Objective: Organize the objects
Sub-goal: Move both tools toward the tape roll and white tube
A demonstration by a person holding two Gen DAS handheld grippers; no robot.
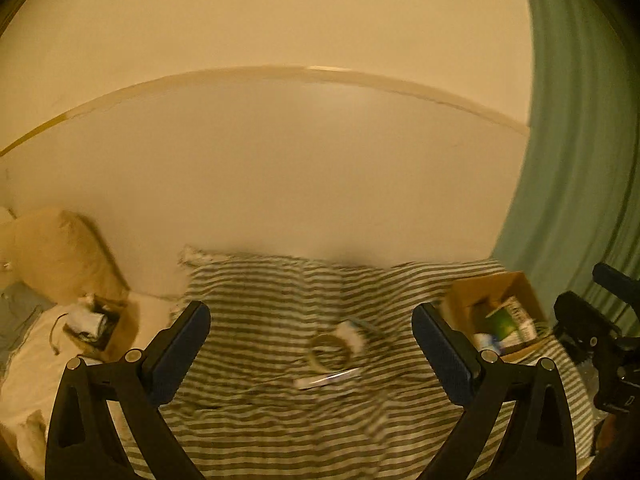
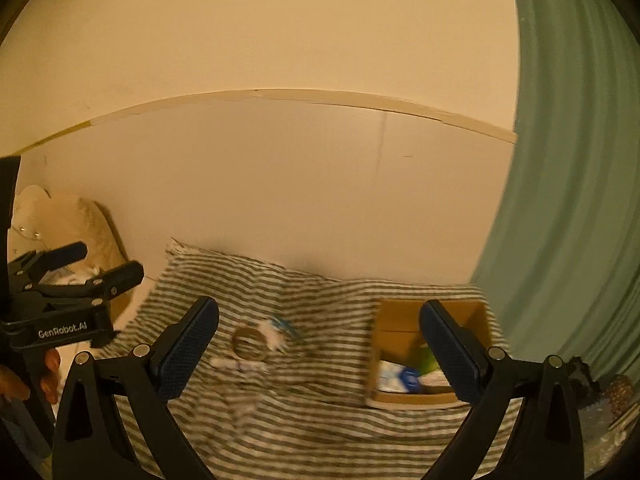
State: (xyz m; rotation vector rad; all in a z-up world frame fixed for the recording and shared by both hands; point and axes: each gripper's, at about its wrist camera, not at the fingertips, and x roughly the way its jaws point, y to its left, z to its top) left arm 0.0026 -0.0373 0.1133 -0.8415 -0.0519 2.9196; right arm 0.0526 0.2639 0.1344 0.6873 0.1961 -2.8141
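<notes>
A tape ring (image 1: 330,350) lies on the striped cloth (image 1: 280,292) with a white crumpled item (image 1: 352,332) behind it and a flat white pen-like item (image 1: 326,379) in front. All three show in the right wrist view too: the ring (image 2: 249,343), the white item (image 2: 276,334), the flat item (image 2: 239,365). A cardboard box (image 1: 496,312) (image 2: 400,320) holds several packets at the right. My left gripper (image 1: 312,340) is open and empty above the cloth. My right gripper (image 2: 320,336) is open and empty, its right finger over the box.
A cream wall rises behind the cloth. A green curtain (image 1: 580,160) (image 2: 572,160) hangs at the right. A beige pillow (image 1: 60,252) and a small box of clutter (image 1: 94,322) lie at the left. The left gripper (image 2: 68,280) shows at the right view's left edge.
</notes>
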